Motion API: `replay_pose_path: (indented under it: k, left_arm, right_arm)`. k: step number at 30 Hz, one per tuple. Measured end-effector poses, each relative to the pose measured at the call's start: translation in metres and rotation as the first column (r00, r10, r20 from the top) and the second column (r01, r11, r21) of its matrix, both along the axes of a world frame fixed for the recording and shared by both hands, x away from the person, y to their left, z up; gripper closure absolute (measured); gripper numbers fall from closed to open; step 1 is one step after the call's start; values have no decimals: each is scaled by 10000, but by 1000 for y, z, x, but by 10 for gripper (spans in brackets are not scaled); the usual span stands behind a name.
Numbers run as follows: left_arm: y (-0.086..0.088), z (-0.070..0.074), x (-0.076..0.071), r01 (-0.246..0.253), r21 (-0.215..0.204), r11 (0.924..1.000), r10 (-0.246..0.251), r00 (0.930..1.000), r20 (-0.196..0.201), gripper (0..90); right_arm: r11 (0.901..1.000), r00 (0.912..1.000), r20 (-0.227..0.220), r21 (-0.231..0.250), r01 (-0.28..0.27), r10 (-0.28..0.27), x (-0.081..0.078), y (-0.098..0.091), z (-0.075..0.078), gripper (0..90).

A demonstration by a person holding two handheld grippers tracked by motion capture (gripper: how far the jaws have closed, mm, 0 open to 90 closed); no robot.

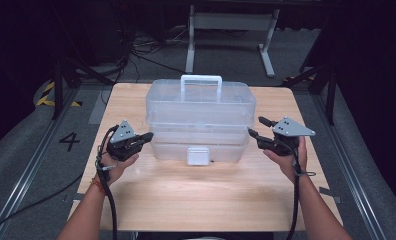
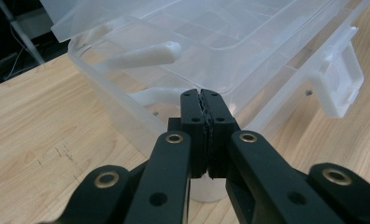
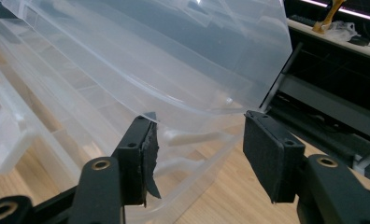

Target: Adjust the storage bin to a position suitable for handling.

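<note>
Left tongs [image 1: 145, 137]: clenched on nothing, tips just beside the left end of the box [image 1: 201, 107]. Box: clear plastic, mid-tabletop [image 1: 196, 200], between both tongs, white latch [image 1: 198, 156] facing the person. Right tongs [image 1: 256, 127]: released, jaws apart astride the box's right-end edge, not pressing it.

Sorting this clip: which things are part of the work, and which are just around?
In use: clear plastic box, its latch, left claw, right claw.
Just around: table, metal stand behind, floor cables.
</note>
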State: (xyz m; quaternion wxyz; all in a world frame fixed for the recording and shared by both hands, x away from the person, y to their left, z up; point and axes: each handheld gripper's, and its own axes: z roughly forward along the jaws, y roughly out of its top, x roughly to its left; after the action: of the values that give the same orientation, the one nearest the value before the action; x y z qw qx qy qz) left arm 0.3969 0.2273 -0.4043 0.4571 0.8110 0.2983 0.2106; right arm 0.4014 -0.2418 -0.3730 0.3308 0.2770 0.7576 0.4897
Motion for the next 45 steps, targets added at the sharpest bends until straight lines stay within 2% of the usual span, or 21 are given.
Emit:
replay_pose_path:
  k: [9,13,17,20,24,27,34,39,45]
  left_arm:
    - [0,-1,0,11,-54,10000,-11,10000,-19,889]
    - [0,-1,1,25,-68,10000,-25,10000,16,894]
    - [1,-2,2,41,-100,9999,-41,10000,26,894]
    - [0,-2,2,49,-112,9999,-49,10000,12,896]
    - [0,-2,2,38,-103,9999,-38,10000,17,896]
    - [1,-2,2,14,-76,10000,-14,10000,52,896]
    - [1,-2,2,-1,-130,9999,1,10000,-2,896]
    - [1,-3,2,-11,-164,9999,11,10000,8,896]
    - [1,-4,3,3,-233,9997,-3,10000,20,896]
  right_arm:
    - [9995,9994,253,219,217,-222,1,2,9,505]
    - [9987,9979,504,346,384,-401,4,4,14,553]
    - [9985,9978,509,390,394,-414,8,6,17,562]
    - [9988,9976,552,276,406,-420,10,9,17,577]
    - [9986,9953,819,26,522,-523,14,13,20,612]
    - [9983,9952,804,202,551,-566,18,13,23,617]
    - [9977,9934,931,146,655,-666,23,14,30,625]
    - [9962,9919,962,350,803,-833,28,15,36,639]
    - [9956,9907,1022,369,863,-897,33,15,42,673]
